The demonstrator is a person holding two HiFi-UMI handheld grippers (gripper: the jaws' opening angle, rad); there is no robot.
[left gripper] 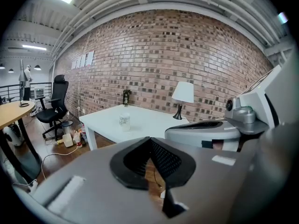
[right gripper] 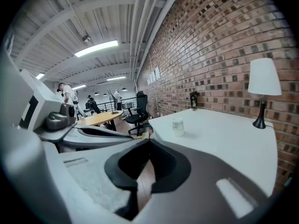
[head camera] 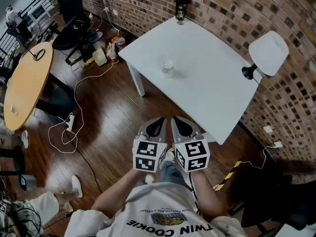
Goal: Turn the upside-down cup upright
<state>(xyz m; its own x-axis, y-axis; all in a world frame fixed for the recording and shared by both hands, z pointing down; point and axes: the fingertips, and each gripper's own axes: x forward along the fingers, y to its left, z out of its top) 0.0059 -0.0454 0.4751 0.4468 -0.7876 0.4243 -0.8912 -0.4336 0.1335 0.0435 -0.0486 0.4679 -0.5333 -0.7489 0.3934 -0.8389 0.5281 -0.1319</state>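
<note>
White table [head camera: 217, 88] bears the cup [head camera: 168, 68] at twelve o'clock, well apart from the left gripper [head camera: 156, 128] and right gripper [head camera: 183, 127], both closed and empty, so one should open before reaching it.

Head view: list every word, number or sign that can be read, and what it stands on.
"TWIN COOKIE": upside down on the person's white T-shirt; the smaller print beside it is too blurred to read.
Marking on the small clear cup on the white table: too small to read.
</note>
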